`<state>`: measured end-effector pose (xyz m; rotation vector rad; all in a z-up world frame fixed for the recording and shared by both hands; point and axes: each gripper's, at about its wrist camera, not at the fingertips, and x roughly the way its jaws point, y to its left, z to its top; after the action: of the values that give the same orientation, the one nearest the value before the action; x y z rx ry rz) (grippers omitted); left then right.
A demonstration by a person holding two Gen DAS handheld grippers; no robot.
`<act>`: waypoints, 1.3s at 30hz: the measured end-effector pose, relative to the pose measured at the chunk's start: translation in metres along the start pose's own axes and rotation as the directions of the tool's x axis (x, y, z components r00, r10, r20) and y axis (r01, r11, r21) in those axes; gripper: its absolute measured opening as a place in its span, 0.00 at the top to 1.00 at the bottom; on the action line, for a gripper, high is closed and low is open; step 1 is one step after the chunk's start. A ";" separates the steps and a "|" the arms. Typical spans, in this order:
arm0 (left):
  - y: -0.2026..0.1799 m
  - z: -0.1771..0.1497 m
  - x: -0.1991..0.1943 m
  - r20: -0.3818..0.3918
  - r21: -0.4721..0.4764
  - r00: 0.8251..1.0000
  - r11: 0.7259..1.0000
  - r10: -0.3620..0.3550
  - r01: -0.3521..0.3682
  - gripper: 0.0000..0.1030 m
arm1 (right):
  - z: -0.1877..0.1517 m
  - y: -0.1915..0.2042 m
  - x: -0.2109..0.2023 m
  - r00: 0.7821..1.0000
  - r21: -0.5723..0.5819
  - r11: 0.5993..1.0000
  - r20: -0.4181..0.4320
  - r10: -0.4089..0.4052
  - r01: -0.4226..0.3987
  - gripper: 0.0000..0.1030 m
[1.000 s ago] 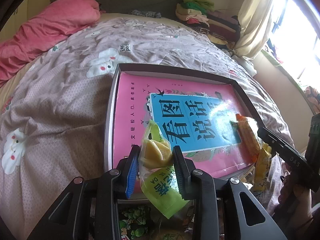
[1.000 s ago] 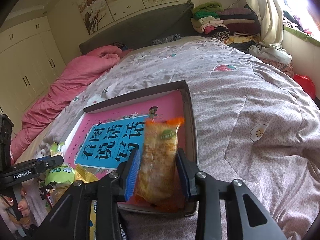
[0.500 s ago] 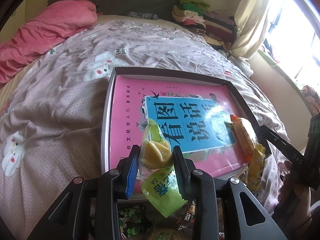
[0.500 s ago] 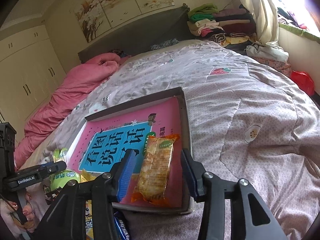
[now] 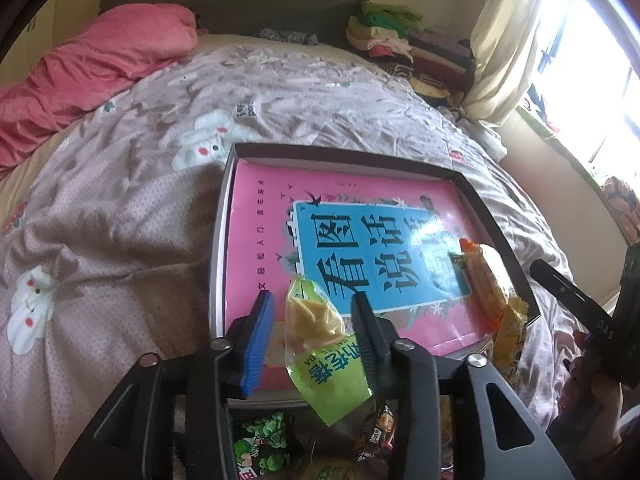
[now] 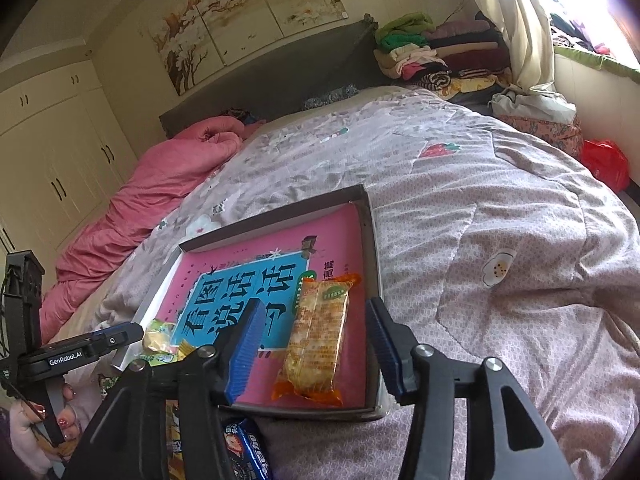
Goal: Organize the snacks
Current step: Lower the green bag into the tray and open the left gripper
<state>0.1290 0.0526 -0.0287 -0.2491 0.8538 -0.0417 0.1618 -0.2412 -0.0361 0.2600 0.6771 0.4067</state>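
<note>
Green packet (image 5: 320, 344) is sitting loose between the spread left gripper (image 5: 314, 322); right gripper (image 6: 316, 344) is gaping around an orange packet (image 6: 318, 336) — "GenRobot.AI" is showing left.

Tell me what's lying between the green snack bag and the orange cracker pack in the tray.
Only the pink book cover with its blue title panel; no other snack sits between the green snack bag and the orange cracker pack, as the left wrist view shows.
</note>
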 end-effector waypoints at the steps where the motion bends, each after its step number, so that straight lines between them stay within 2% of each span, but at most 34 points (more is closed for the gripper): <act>1: 0.000 0.001 -0.001 0.005 0.000 1.000 1.000 -0.003 0.003 0.56 | 0.000 0.000 -0.002 1.000 0.003 1.000 0.003 0.006 -0.006 0.46; 17: 0.000 0.006 -0.034 0.049 0.006 0.999 1.000 -0.003 0.002 0.39 | -0.004 0.013 -0.018 0.999 -0.009 0.999 0.019 0.045 -0.045 0.38; 20: 0.000 0.007 -0.040 0.054 0.006 0.999 1.000 0.000 -0.001 0.33 | -0.006 0.018 -0.023 0.998 -0.018 0.999 0.025 0.049 -0.049 0.37; 39: -0.009 -0.005 -0.065 0.056 0.038 0.998 0.999 -0.012 0.010 0.30 | -0.025 0.051 -0.034 0.996 -0.048 0.995 -0.026 0.089 -0.090 0.34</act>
<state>0.0828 0.0516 0.0181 -0.2181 0.7953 -0.0607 0.1070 -0.2083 -0.0175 0.2400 0.6799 0.5124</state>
